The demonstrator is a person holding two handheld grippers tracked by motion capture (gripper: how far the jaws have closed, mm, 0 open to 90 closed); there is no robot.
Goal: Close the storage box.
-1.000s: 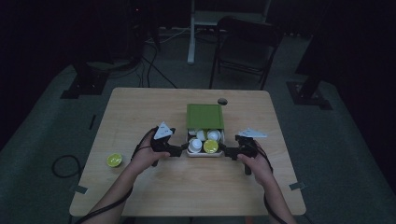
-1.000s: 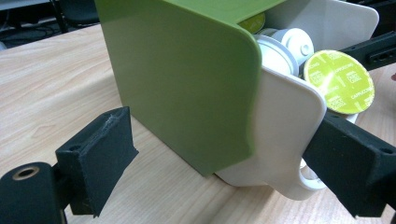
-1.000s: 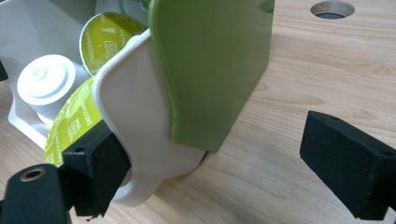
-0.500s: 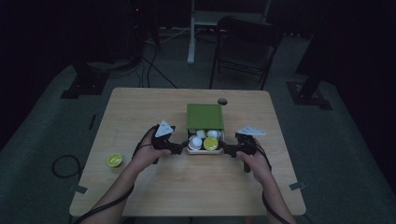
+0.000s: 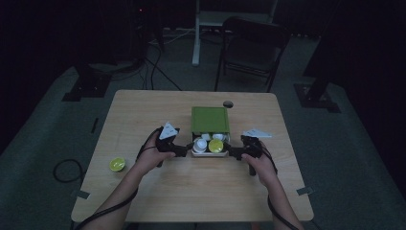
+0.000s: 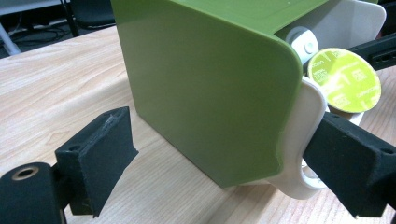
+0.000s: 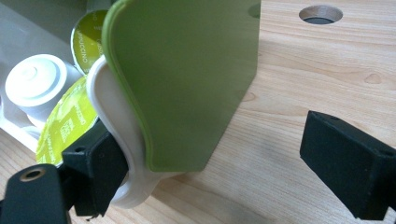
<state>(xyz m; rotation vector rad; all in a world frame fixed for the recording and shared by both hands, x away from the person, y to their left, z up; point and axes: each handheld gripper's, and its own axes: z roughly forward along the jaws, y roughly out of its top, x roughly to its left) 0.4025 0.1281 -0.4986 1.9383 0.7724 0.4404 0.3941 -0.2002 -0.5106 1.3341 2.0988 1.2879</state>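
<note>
Two grippers flank the green capsule box (image 5: 209,120), which stands near the middle of the wooden table (image 5: 143,115), and I read their positions from the high view. I hold the left gripper (image 5: 187,151) at the left front corner of the white drawer (image 5: 208,153) that sticks out of the box towards me. I hold the right gripper (image 5: 231,152) at the right front corner of that drawer.

From the left gripper view, one pad rests against the white drawer's looped corner (image 6: 303,140), and the other pad (image 6: 100,154) stands clear over bare wood, well off the green wall (image 6: 205,93). I class these jaws as spread, with nothing pinched.

From the right gripper view, one pad (image 7: 95,163) touches the white drawer's corner (image 7: 116,126), and the other pad (image 7: 348,163) stands apart over the table. These jaws are also spread and grip nothing.

Inside the drawer I see a yellow-green foil-topped capsule (image 6: 345,79) and a white capsule (image 7: 35,84). A separate yellow-green capsule (image 5: 117,164) lies alone near the left table edge. A round cable hole (image 5: 228,104) sits just behind the box.
</note>
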